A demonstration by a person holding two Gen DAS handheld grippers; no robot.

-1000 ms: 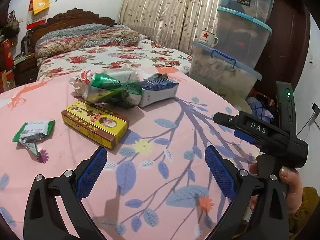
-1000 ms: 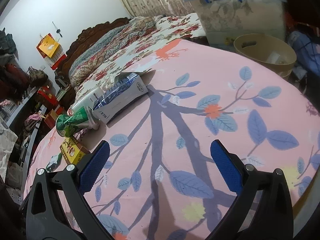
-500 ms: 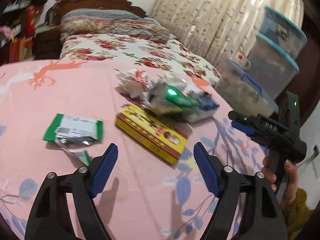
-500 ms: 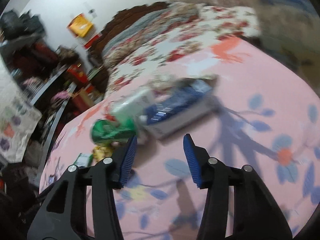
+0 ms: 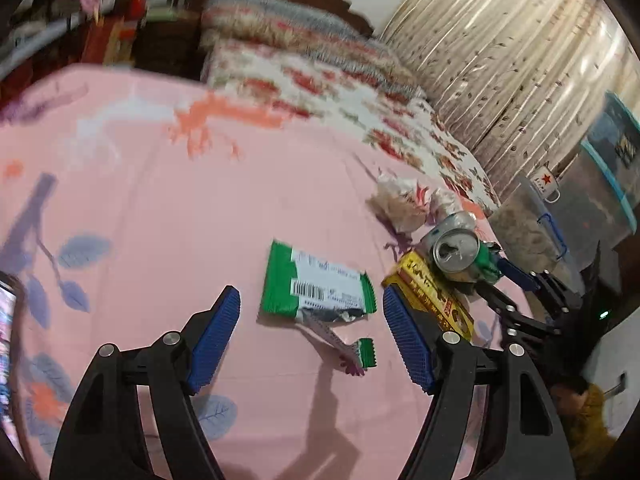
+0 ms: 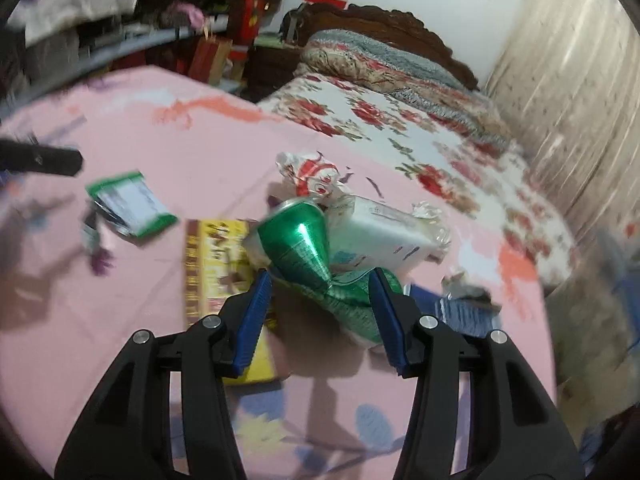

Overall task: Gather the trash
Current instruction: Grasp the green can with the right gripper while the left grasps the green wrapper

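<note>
Left view: left gripper (image 5: 310,328) spread wide around green wrapper (image 5: 316,286) lying flat on pink tablecloth (image 5: 160,208); liable to slide away.

Right view: right gripper (image 6: 320,312) parted, straddling crushed can (image 6: 316,252) atop yellow box (image 6: 212,264); likely to roll off.

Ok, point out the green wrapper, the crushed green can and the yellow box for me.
green wrapper (image 5: 316,286): left wrist view, on its white printed panel.
crushed green can (image 6: 298,240): right wrist view, on its shiny green side.
yellow box (image 6: 208,264): right wrist view, on its printed top face.
</note>
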